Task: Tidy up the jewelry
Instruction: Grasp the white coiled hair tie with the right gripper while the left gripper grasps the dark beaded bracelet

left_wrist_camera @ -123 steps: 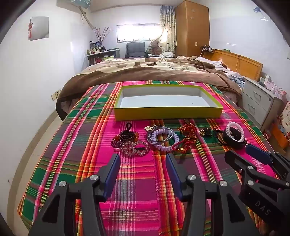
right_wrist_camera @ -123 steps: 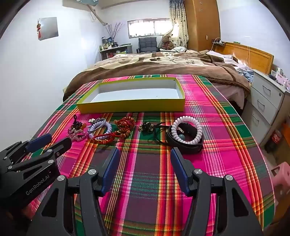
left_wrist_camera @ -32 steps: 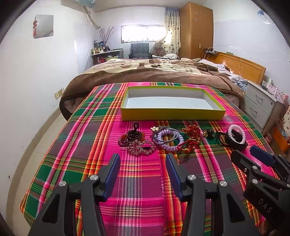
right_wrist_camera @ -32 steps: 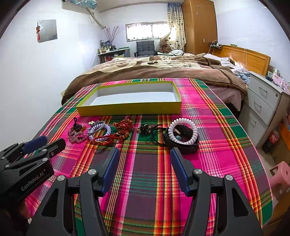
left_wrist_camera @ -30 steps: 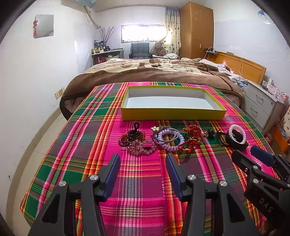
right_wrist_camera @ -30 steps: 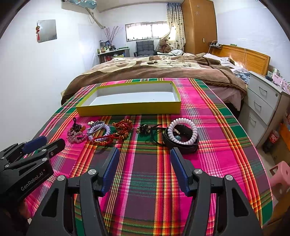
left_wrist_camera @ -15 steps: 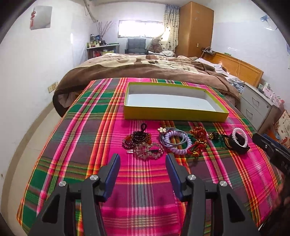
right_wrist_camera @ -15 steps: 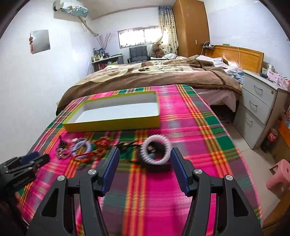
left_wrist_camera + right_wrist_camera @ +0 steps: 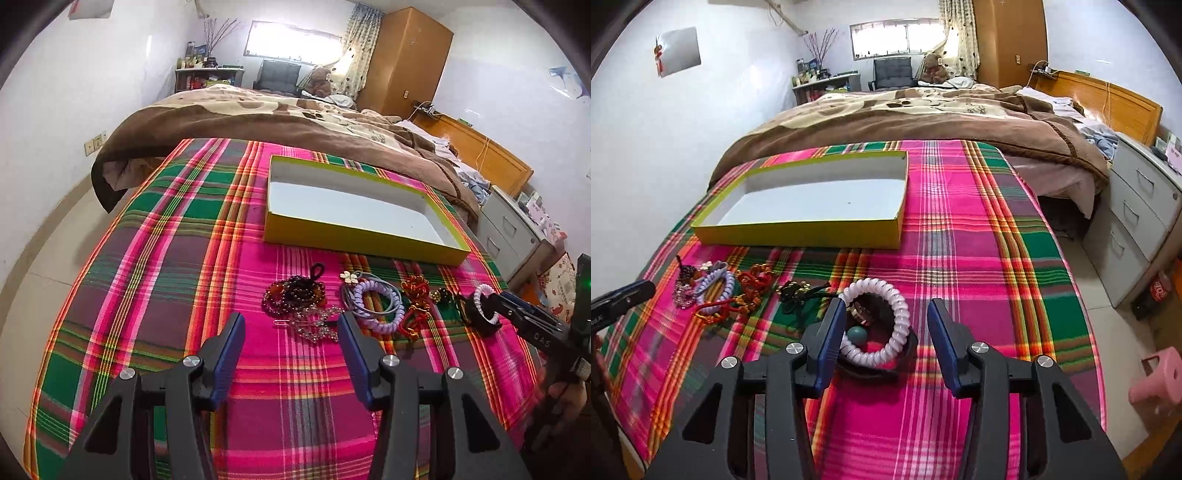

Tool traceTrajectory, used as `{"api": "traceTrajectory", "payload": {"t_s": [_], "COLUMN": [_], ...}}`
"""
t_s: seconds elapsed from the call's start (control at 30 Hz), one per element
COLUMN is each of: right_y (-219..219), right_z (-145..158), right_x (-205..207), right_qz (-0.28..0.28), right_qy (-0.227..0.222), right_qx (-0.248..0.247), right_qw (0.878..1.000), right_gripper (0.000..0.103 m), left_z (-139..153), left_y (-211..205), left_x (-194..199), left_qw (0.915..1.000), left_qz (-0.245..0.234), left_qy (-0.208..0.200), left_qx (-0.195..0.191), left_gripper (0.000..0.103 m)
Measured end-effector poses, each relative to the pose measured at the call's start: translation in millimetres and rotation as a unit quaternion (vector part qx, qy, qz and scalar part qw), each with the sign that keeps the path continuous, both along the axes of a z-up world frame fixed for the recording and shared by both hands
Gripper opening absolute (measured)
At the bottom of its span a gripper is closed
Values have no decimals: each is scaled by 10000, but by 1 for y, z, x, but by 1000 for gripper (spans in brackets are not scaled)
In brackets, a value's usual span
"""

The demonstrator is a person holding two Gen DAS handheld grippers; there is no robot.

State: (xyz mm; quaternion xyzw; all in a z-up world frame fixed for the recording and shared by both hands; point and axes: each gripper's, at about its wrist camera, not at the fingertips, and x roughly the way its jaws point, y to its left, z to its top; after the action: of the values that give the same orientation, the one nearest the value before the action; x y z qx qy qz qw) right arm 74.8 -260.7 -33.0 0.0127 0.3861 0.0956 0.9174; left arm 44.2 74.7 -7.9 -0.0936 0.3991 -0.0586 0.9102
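Note:
A row of jewelry lies on the plaid cloth in front of an empty yellow box (image 9: 354,239) (image 9: 798,234). From left: dark red bead bracelets (image 9: 293,295), a crystal hair clip (image 9: 314,325), a purple spiral tie (image 9: 376,306) (image 9: 716,284), red knotted cords (image 9: 415,306) (image 9: 750,284), a white spiral bracelet (image 9: 886,328) on a black band (image 9: 480,314). My left gripper (image 9: 291,343) is open just short of the hair clip. My right gripper (image 9: 886,325) is open, low around the white bracelet, and shows in the left wrist view (image 9: 517,314).
The plaid cloth (image 9: 155,280) covers a table that ends close on the left and right. A bed with a brown blanket (image 9: 923,118) lies behind the box. A grey drawer unit (image 9: 1137,206) and a pink stool (image 9: 1156,376) stand at the right.
Both grippers have moved forward and down toward the jewelry. The right one has swung onto the white bracelet, the left one toward the hair clip. Both stay open.

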Motion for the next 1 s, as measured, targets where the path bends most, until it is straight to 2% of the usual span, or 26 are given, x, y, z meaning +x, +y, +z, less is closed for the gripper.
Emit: {"api": "traceTrajectory", "payload": {"t_s": [0.03, 0.1, 0.13, 0.33, 0.6, 0.8, 1.0], "right_y": [0, 0, 0, -1, -8, -11, -6], "right_z": [-2, -5, -6, -6, 6, 24, 28], "right_x": [3, 7, 8, 10, 3, -5, -8], "right_qz": [-10, -12, -1, -7, -126, -164, -59], "right_qy": [50, 142, 179, 173, -97, -375, -403], "right_qx": [-10, -42, -77, -44, 222, 499, 588], "right_qw": [10000, 9999, 9998, 9998, 9996, 9979, 9974], "right_gripper": [45, 27, 23, 11, 10, 10, 10], "left_z": [0, -1, -1, -7, -5, -5, -11], "left_y": [2, 6, 8, 13, 10, -1, -11], "left_x": [1, 2, 2, 7, 17, 33, 51], "left_qw": [10000, 10000, 10000, 9998, 9996, 9988, 9971], "left_qz": [8, 28, 35, 2, -262, -422, -645], "left_qy": [15, 36, 45, 137, 82, 41, 255], "left_qx": [-36, -24, -9, 112, 53, 259, 324], "left_gripper": [52, 52, 52, 52, 51, 43, 41]}}
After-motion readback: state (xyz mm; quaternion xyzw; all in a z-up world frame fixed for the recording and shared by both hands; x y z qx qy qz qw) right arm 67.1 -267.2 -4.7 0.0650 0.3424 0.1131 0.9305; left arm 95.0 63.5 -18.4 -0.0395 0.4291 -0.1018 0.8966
